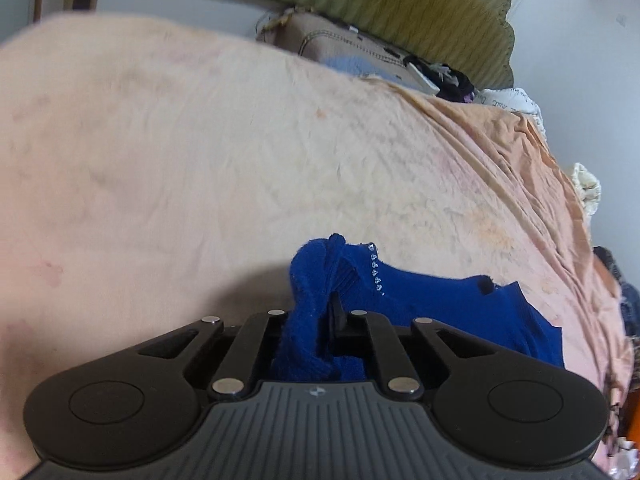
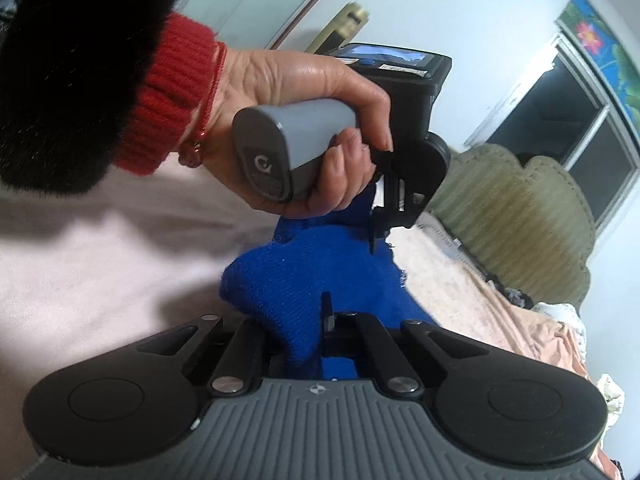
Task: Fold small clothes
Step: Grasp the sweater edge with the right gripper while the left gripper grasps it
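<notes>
Both the left gripper [image 1: 320, 316] and the right gripper [image 2: 316, 316] have their fingers clenched on a bunched blue knit garment [image 1: 440, 304] just above the pink bedsheet [image 1: 200, 160], folding barely begun, no fold visible yet.

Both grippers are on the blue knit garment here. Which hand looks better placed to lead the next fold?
Probably left. The left gripper is shut on the blue knit garment with open pink bedsheet ahead. The right gripper also grips it, but its view is crowded by the left hand.
</notes>
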Demonstrator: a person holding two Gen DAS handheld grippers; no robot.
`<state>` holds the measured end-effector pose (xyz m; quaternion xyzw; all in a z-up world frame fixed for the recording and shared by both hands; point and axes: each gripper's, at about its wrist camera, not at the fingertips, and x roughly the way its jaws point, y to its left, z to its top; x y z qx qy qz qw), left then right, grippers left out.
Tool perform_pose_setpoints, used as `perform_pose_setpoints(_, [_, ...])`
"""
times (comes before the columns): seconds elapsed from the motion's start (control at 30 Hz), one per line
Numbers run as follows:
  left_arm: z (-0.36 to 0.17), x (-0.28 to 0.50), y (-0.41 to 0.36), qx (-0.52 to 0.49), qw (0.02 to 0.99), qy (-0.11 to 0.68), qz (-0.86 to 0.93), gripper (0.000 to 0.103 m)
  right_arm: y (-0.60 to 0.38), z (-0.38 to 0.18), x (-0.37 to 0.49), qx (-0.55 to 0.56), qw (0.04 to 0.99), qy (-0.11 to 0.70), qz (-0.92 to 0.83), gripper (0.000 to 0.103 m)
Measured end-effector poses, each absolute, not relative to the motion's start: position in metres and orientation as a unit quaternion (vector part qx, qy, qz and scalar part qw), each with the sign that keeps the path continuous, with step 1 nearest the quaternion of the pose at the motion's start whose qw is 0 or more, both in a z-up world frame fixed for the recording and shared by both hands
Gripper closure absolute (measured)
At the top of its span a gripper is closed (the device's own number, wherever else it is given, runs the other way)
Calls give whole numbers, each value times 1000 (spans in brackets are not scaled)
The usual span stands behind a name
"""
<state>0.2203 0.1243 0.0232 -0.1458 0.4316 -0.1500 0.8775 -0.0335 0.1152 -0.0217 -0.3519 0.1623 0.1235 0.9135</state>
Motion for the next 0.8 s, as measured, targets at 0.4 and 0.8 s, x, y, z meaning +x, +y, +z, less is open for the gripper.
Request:
perform_pose_setpoints(0.4, [84,192,9,-40,914,385,-121,94,10,19,-53,-227,963,137,51,100])
perform_pose_setpoints(0.8, [76,190,-141,54,911,373,-165,94,-118,12,-56,-103,982,155,-36,100])
